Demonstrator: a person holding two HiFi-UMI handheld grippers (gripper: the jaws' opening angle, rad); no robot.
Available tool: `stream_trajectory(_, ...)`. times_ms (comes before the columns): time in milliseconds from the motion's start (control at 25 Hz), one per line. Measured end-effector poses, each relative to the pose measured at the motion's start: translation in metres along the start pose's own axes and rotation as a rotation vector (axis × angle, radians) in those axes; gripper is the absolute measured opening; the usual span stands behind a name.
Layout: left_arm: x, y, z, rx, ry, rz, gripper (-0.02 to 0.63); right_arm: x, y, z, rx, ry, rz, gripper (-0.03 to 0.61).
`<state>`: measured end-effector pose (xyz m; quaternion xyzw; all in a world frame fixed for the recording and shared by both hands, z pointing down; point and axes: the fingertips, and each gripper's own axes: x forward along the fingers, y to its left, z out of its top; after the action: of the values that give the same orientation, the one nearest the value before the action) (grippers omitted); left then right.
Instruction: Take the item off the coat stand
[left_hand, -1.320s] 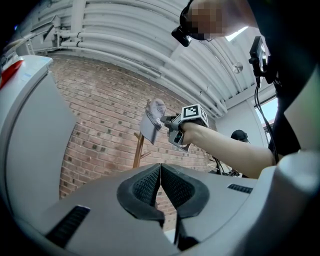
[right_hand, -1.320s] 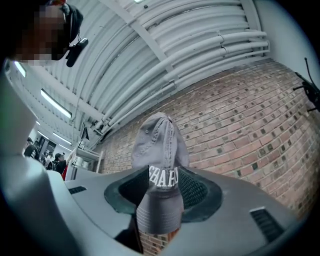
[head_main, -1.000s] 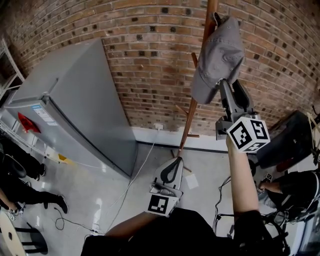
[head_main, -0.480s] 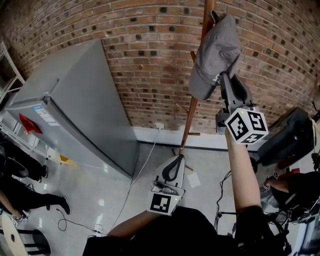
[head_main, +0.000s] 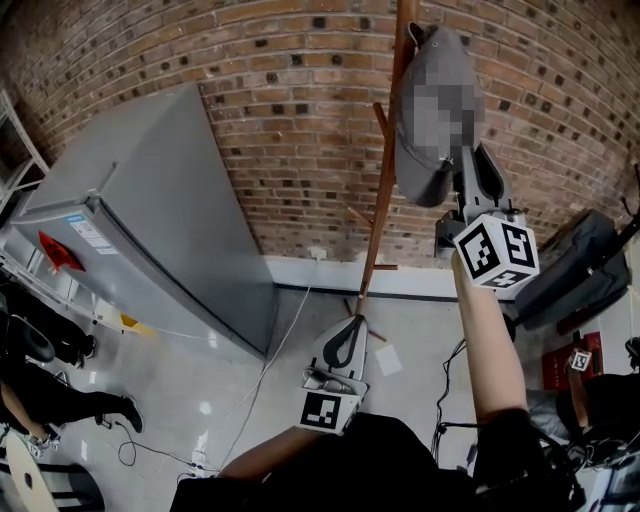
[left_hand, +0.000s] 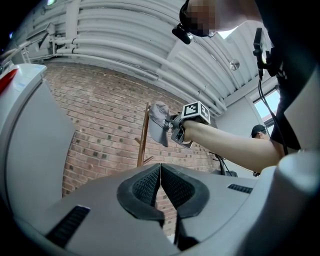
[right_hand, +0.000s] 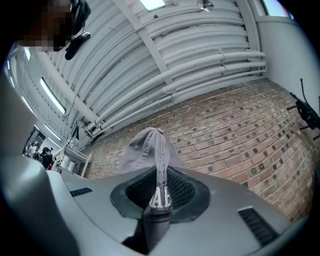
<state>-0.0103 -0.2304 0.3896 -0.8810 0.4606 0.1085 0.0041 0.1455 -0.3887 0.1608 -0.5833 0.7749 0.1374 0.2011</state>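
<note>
A grey cap (head_main: 428, 178) hangs near the top of the wooden coat stand (head_main: 383, 200) in front of the brick wall. My right gripper (head_main: 463, 168) is raised to it, with its jaws closing on the cap's brim. In the right gripper view the brim (right_hand: 161, 165) stands edge-on between the pads, pinched, and the crown (right_hand: 145, 147) rises beyond. My left gripper (head_main: 346, 338) hangs low by my body, shut and empty, with its pads (left_hand: 150, 185) meeting. From the left gripper view the cap (left_hand: 160, 125) and the stand (left_hand: 144, 137) appear far off.
A tall grey fridge (head_main: 150, 210) stands left of the stand against the brick wall (head_main: 290, 130). A white cable (head_main: 275, 345) runs across the grey floor. A person's legs (head_main: 40, 385) show at the far left. A black bag (head_main: 580, 270) lies at the right.
My right gripper's jaws have closed onto the cap's brim. The cap has swung a little toward the pole. The left gripper has stayed put.
</note>
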Motion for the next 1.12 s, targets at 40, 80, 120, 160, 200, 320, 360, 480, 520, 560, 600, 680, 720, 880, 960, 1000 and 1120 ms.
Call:
stream_trajectory(40, -0.001, -0.001, -0.001, -0.002, 0.001, 0.001, 0.017, 0.000, -0.001, 0.004, -0.013, -0.009, -0.009, 0.064)
stream_trajectory(80, -0.001, -0.002, -0.002, -0.002, 0.003, 0.002, 0.017, 0.000, -0.003, 0.008, -0.022, -0.019, -0.017, 0.064)
stream_trajectory(120, -0.002, -0.003, -0.002, -0.002, 0.004, 0.003, 0.017, 0.000, -0.005, 0.013, -0.027, -0.029, -0.022, 0.064)
stream_trajectory(160, -0.002, -0.005, -0.003, -0.003, 0.006, 0.005, 0.017, 0.000, -0.006, 0.017, -0.029, -0.040, -0.026, 0.064)
stream_trajectory(200, -0.003, -0.005, -0.003, -0.003, 0.007, 0.007, 0.017, 0.000, -0.008, 0.021, -0.028, -0.050, -0.028, 0.063)
stream_trajectory(320, -0.006, -0.006, -0.001, 0.002, 0.009, 0.012, 0.017, 0.000, -0.009, 0.034, -0.024, -0.082, -0.030, 0.061)
stream_trajectory(360, -0.007, -0.006, -0.001, 0.004, 0.008, 0.014, 0.017, 0.000, -0.008, 0.038, -0.022, -0.093, -0.030, 0.060)
stream_trajectory(480, -0.011, -0.006, -0.001, 0.007, 0.008, 0.020, 0.017, 0.000, -0.006, 0.049, -0.014, -0.119, -0.029, 0.060)
stream_trajectory(520, -0.012, -0.007, -0.001, 0.007, 0.008, 0.022, 0.017, -0.001, -0.005, 0.052, -0.012, -0.126, -0.028, 0.060)
stream_trajectory(560, -0.013, -0.009, -0.001, 0.006, 0.008, 0.024, 0.017, -0.002, -0.005, 0.054, -0.009, -0.132, -0.027, 0.060)
stream_trajectory(600, -0.014, -0.010, -0.001, 0.006, 0.007, 0.026, 0.017, -0.004, -0.005, 0.055, -0.007, -0.137, -0.028, 0.058)
stream_trajectory(680, -0.017, -0.012, 0.000, 0.010, 0.003, 0.027, 0.017, -0.007, -0.005, 0.058, -0.002, -0.144, -0.032, 0.058)
stream_trajectory(720, -0.019, -0.012, 0.001, 0.012, 0.001, 0.026, 0.017, -0.009, -0.005, 0.058, 0.000, -0.146, -0.035, 0.057)
stream_trajectory(880, -0.024, -0.013, 0.002, 0.003, 0.000, 0.027, 0.017, -0.016, -0.004, 0.063, 0.001, -0.161, -0.047, 0.057)
stream_trajectory(960, -0.026, -0.016, 0.002, -0.001, -0.002, 0.023, 0.017, -0.021, -0.004, 0.067, 0.001, -0.176, -0.050, 0.057)
stream_trajectory(1000, -0.026, -0.018, 0.002, -0.003, -0.003, 0.020, 0.017, -0.023, -0.005, 0.068, 0.002, -0.184, -0.050, 0.057)
stream_trajectory(1120, -0.030, -0.024, 0.003, -0.006, -0.003, 0.013, 0.017, -0.032, -0.007, 0.073, 0.010, -0.202, -0.052, 0.057)
